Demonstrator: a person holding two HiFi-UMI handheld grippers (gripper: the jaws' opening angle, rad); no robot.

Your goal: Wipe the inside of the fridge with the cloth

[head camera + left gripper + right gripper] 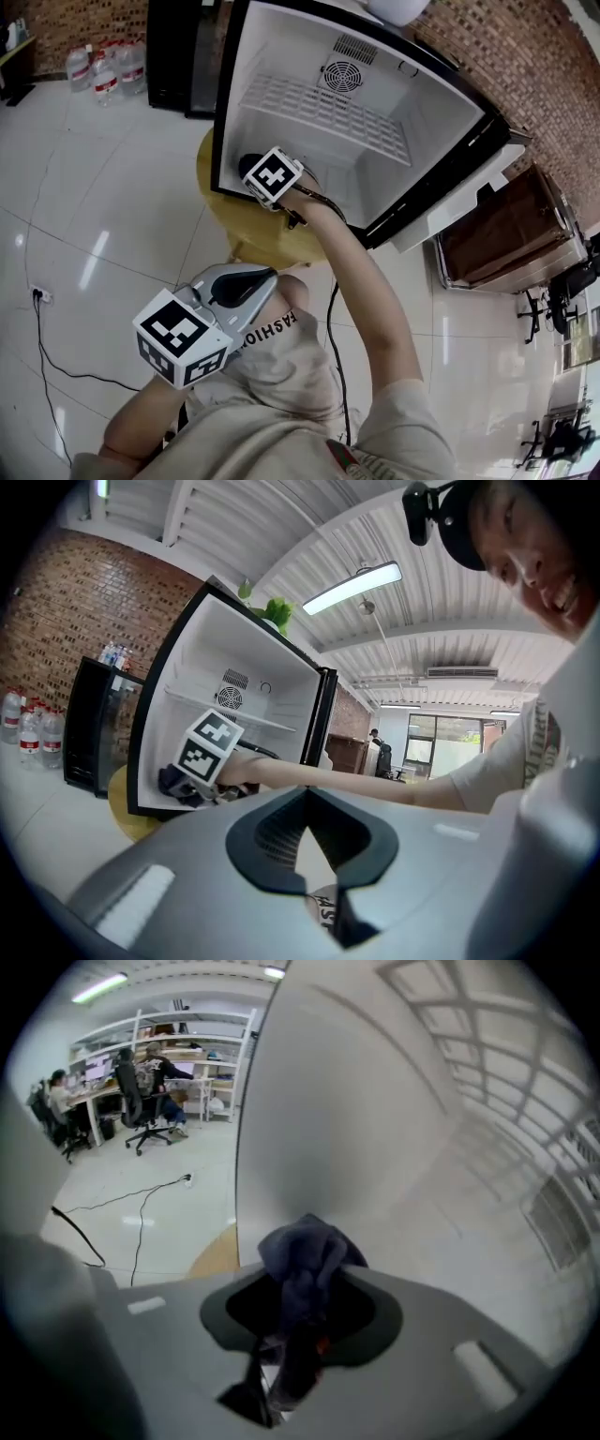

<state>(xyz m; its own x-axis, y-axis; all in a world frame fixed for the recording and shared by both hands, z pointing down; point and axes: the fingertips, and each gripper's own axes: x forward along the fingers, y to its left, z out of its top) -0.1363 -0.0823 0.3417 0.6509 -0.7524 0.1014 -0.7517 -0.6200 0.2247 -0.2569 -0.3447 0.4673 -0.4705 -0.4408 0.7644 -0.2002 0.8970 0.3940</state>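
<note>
At the lower left of the fridge's inside, the right gripper (298,1354) has its jaws pinched tight on the dark blue cloth (305,1255). A bunched wad sticks out past the tips, apparently so that fabric rather than plastic meets the white wall. The cloth sits low by the left side wall of the fridge (281,56), beneath the wire shelf (328,117). The left gripper (323,892) is closed on nothing and held back near the person's chest, probably to keep clear. The fridge stands on a round yellow tabletop (253,234).
</note>
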